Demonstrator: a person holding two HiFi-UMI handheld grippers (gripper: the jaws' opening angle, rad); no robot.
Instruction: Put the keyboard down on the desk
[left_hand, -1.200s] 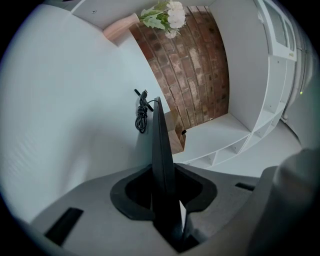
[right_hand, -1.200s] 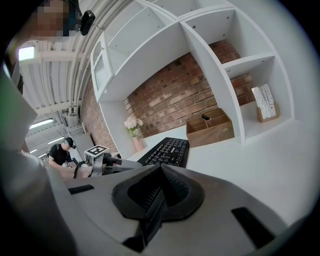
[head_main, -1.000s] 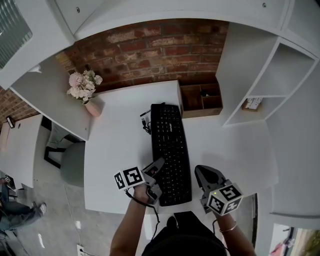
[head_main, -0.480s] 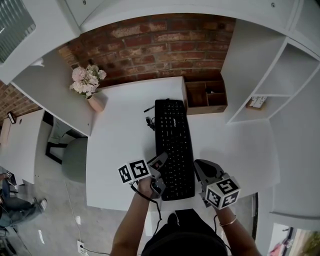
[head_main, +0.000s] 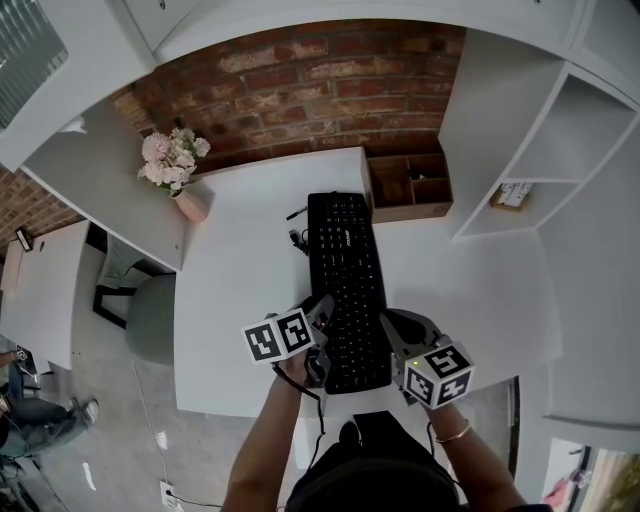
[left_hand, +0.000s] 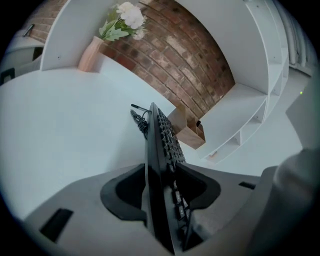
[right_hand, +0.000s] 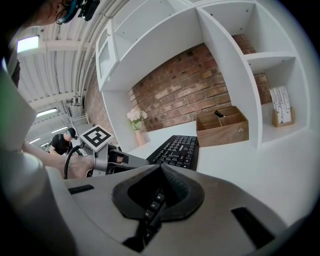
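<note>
Step in hand: letting go after set-down. The black keyboard (head_main: 348, 285) lies mid-counter (head_main: 240, 300), running 12 to 6 and looking flat, with its near end close to the counter's 6 o'clock edge.

The left gripper (head_main: 322, 338) is at the keyboard's near-left edge. Its jaws have just been opening and now stand wide. The keyboard's edge is still between them, but the pads look clear of it.

The right gripper (head_main: 392, 338) is at the near-right corner, its jaws closed on the keyboard's edge, with keys showing between the pads.

To do it well (my read):
- Check the near end rests fully on the counter before the right jaws let go.
- Open the right jaws with no twist.
- Pull both grippers straight back toward 6 so the pads don't catch keys or drag the board askew.
- The coiled cable (head_main: 297, 238) at the far-left corner shouldn't get tugged.

Containers:
- The wooden desk organiser (head_main: 410, 212) is at 1 o'clock from the keyboard's far end. It is open-topped and divided, with one small dark item (right_hand: 218, 114) in a back compartment, too small to name. The rest looks empty.
- The pink vase (head_main: 190, 206) is at 10 o'clock and holds pale flowers (head_main: 172, 158).
</note>
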